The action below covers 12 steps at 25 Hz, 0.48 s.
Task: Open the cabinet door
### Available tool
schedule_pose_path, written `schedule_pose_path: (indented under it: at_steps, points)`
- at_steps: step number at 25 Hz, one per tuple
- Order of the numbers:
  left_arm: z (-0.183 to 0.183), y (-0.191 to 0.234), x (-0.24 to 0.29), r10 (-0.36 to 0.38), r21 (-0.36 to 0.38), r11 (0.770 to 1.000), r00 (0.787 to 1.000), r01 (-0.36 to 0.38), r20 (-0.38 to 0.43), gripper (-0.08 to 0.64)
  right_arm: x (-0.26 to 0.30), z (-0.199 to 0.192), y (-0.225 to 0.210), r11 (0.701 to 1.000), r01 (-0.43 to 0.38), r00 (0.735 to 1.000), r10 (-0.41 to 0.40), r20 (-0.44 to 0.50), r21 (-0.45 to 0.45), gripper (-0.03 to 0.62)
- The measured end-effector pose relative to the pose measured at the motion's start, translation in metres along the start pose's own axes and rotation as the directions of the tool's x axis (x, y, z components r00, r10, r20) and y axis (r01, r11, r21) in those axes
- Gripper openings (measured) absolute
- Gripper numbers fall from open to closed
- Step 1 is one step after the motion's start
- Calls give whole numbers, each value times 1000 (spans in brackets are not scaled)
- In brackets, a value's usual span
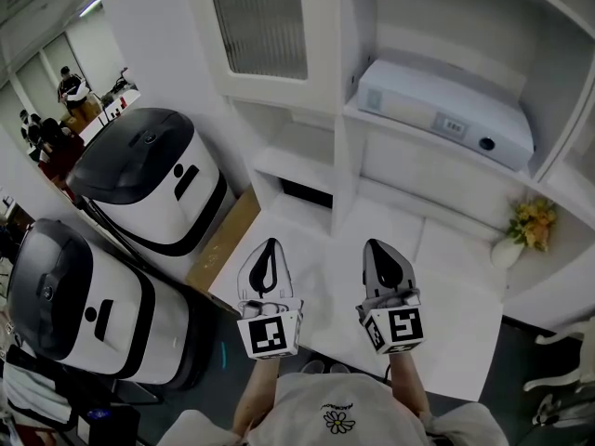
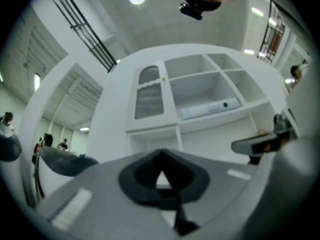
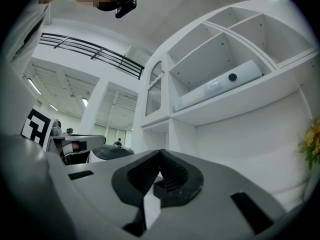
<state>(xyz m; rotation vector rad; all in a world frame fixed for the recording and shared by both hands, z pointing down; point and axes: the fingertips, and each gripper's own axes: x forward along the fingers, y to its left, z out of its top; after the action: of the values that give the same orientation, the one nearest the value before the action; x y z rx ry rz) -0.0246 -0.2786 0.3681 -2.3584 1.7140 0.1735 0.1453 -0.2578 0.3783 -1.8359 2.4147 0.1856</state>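
Observation:
The white cabinet door (image 1: 262,28) with a ribbed glass pane stands closed at the upper left of the shelf unit. It also shows in the left gripper view (image 2: 149,96), with a small knob (image 2: 163,78) on its right edge, and in the right gripper view (image 3: 155,91). My left gripper (image 1: 271,244) (image 2: 161,152) and right gripper (image 1: 375,245) (image 3: 161,151) hover side by side over the white counter (image 1: 456,323), well short of the door. Both are shut with nothing between the jaws, and both point slightly upward at the shelves.
A white box-shaped device (image 1: 446,110) lies on the open shelf right of the door. A vase of yellow flowers (image 1: 525,230) stands at the counter's right. Two black-and-white robot machines (image 1: 153,179) (image 1: 74,300) stand to the left, beside a brown panel (image 1: 223,240). People stand at the far left.

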Motion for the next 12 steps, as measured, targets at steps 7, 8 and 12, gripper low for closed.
schedule_pose_path:
  at_steps: [7,8,12]
  points:
    - [0,1,-2,3,-19,1000,1000,-3,8,6,3,3,-5,1000,6,1000,-6,11,10,-2]
    - [2,1,-2,2,-12,1000,1000,-2,15,6,5,4,-5,1000,4,1000,-4,11,9,-2]
    - [5,5,-1,6,-5,1000,1000,-6,14,6,14,15,-9,1000,10,1000,-9,24,-26,-2]
